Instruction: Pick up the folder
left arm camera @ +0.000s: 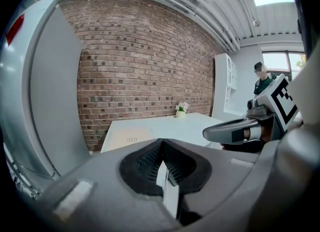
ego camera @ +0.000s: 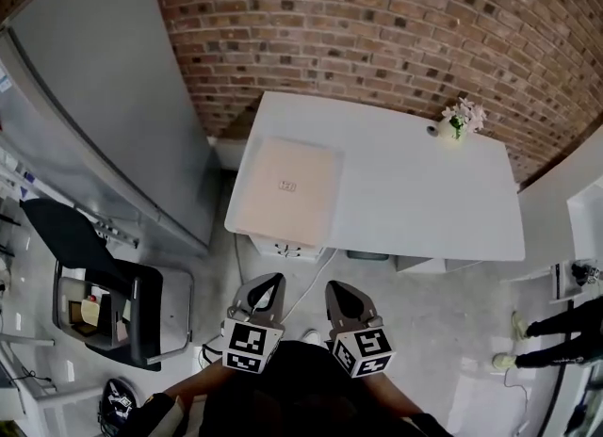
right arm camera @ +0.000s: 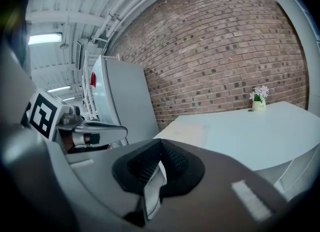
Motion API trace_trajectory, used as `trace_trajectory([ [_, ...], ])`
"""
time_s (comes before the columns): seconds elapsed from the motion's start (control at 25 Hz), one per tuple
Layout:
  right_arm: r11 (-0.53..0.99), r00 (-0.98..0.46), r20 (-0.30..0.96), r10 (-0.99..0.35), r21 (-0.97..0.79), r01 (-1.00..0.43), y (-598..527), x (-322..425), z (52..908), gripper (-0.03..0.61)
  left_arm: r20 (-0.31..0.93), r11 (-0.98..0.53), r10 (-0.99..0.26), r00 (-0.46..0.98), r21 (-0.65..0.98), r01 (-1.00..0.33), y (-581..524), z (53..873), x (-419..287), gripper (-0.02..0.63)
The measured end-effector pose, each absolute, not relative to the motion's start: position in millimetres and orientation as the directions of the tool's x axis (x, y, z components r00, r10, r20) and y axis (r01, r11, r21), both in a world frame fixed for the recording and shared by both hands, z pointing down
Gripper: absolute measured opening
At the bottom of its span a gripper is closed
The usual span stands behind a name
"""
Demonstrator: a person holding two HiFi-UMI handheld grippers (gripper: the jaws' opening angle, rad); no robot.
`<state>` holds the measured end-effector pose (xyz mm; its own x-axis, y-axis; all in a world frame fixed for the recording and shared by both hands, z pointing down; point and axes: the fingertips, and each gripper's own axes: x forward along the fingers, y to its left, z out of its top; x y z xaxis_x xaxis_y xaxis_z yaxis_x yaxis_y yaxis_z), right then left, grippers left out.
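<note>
The folder [ego camera: 287, 190] lies flat on the near left part of the white table [ego camera: 424, 200]. Its near edge comes close to the table's near edge. It looks thin and pale, so I think it will be hard to pinch from the top.

You are in the reaching step. To do it well, open a claw before you get there. Come in low at the folder's near edge and slip one jaw under it. Then close gently and lift it level, so it does not flop or slide off.

Your left claw [ego camera: 272, 281] and right claw [ego camera: 338, 288] are both shut tight, and neither holds anything. They hang side by side over the floor, on the near side of the table. The folder is well apart from them, farther away and a little to the left.

A small flower pot [ego camera: 455, 125] stands at the far right of the table, out of your way.
</note>
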<state>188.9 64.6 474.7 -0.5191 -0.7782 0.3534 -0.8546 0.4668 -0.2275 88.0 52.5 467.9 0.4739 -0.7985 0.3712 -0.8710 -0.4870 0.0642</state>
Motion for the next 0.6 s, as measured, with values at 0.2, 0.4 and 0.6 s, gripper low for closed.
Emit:
trace_trajectory([
  [0.2, 0.423, -0.472, 0.405, -0.783, -0.21, -0.881, 32, 173, 483, 0.002, 0.364, -0.528, -0.771, 0.523, 0.095, -0.844, 14, 473, 76, 0.002],
  [0.4, 0.386, -0.415, 0.456, -0.787, -0.161, -0.908, 3, 154, 488, 0.002, 0.367, -0.554, -0.745, 0.556, 0.123, -0.823, -18, 482, 54, 0.002],
  [0.6, 0.314, -0.34, 0.493, -0.801, -0.138, -0.939, -20, 139, 491, 0.002, 0.345, -0.597, -0.715, 0.608, 0.151, -0.788, -43, 486, 36, 0.002],
])
